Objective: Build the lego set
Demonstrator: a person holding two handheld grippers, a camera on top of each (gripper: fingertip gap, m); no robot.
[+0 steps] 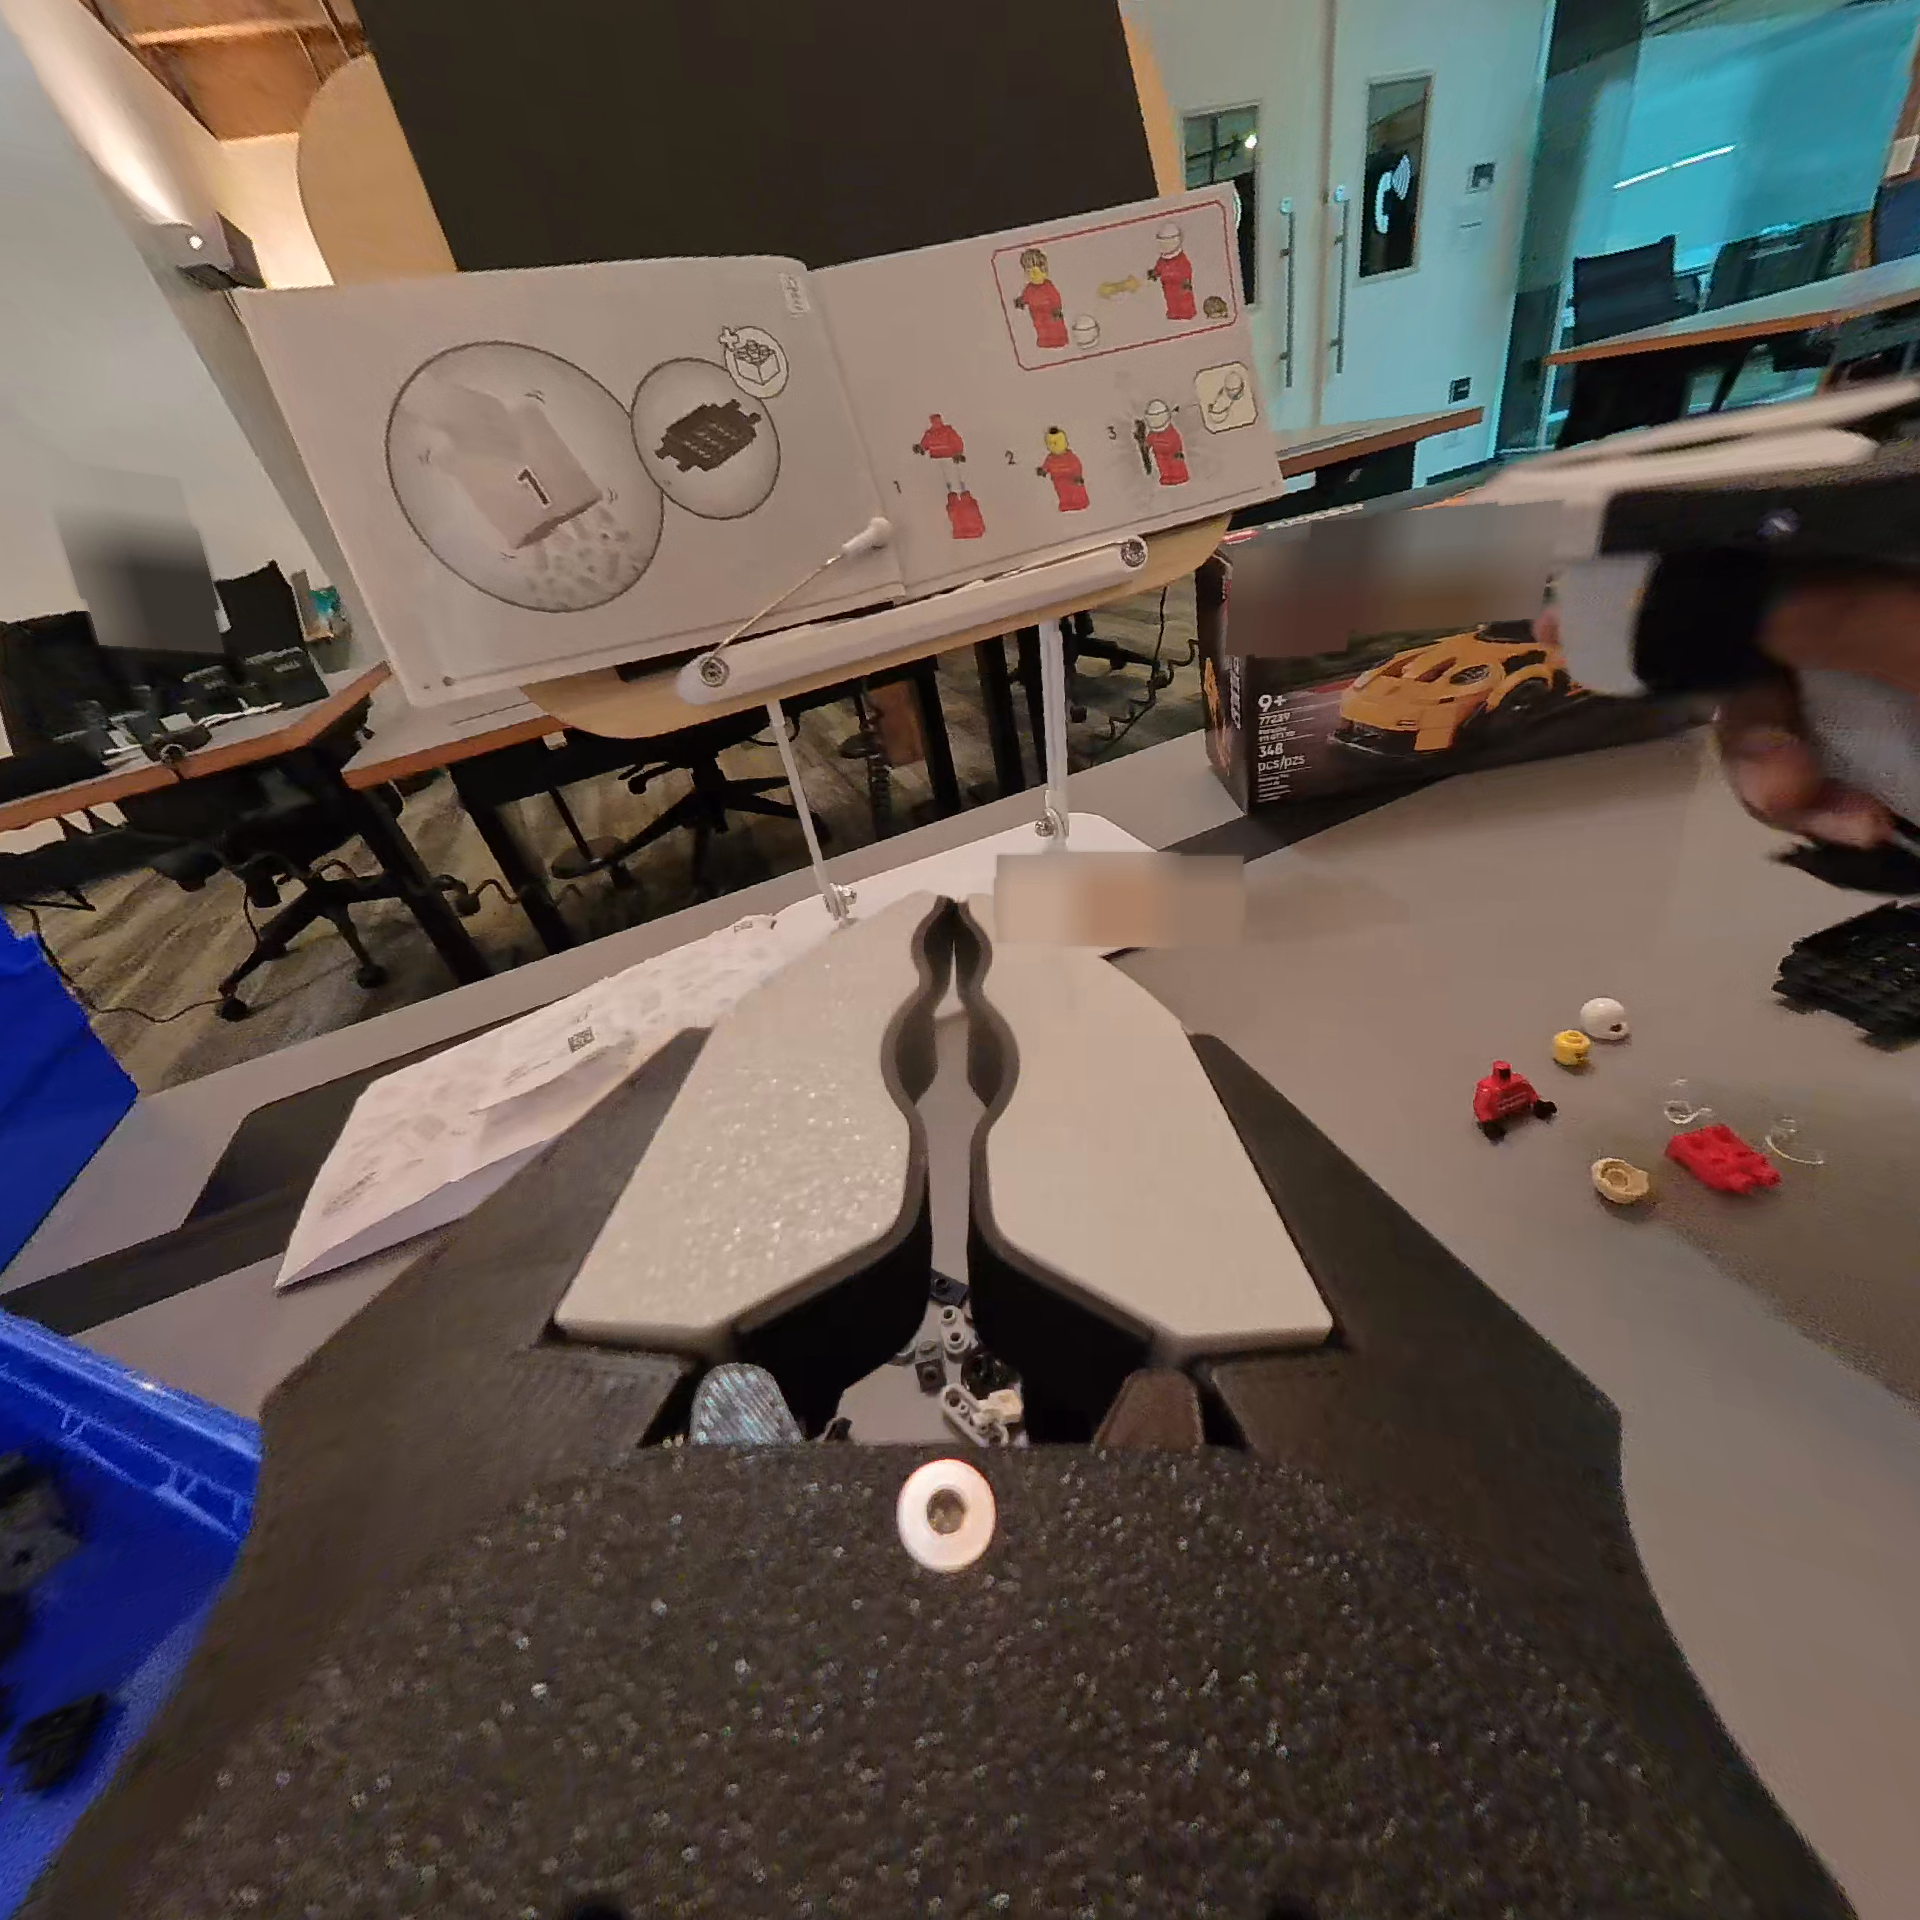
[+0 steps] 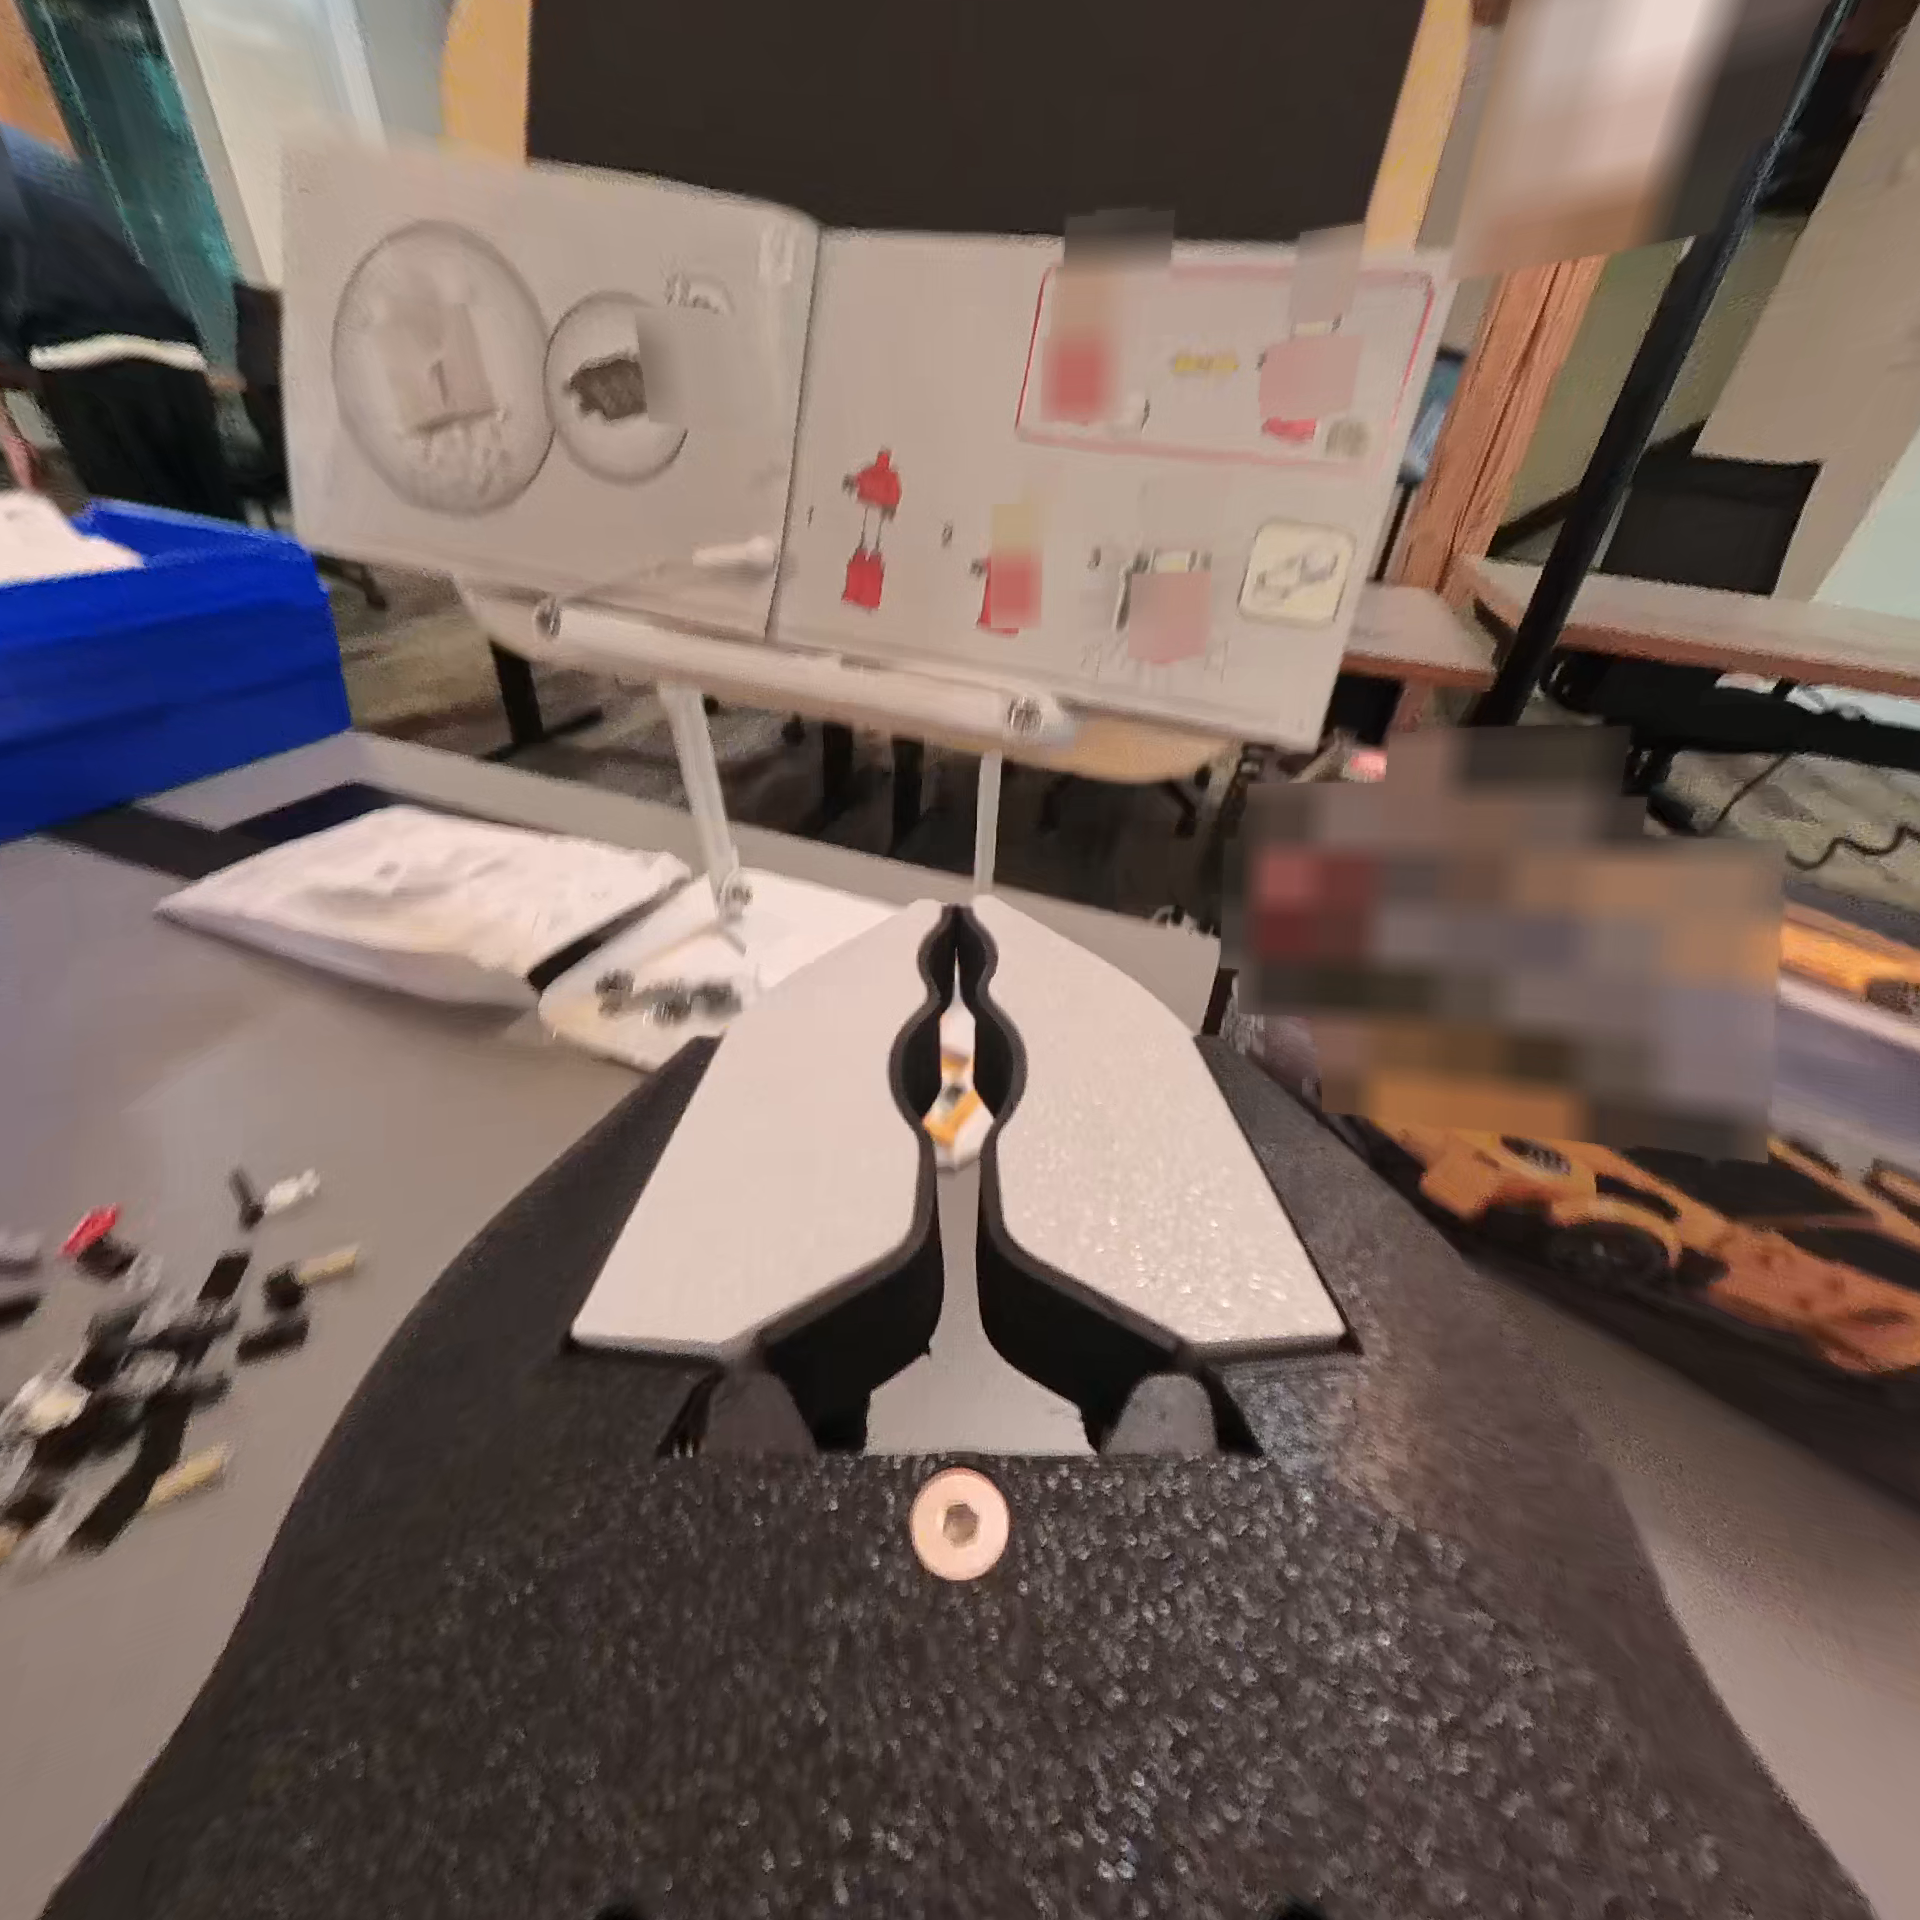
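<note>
Ahead of both tools, open grey instruction booklet (image 1: 748,457) propped on white stand, facing the work for reference. Left gripper (image 1: 951,925) clenched, empty. Right gripper (image 2: 956,920) clenched, apparently empty. Right of left tool: red minifigure torso (image 1: 1507,1099), red legs (image 1: 1723,1158), yellow head (image 1: 1571,1046), white helmet (image 1: 1604,1018) laid out apart on grey table (image 1: 1455,1351), ready for assembly.

Matt grey desk (image 1: 1455,935); glossy plastic bricks (image 1: 1720,1156); paper booklet (image 1: 727,436) on a white metal stand (image 1: 914,623); grainy, rough black plastic gripper (image 1: 954,925) with pebbled grey jaws; glossy cardboard box (image 1: 1382,707).
</note>
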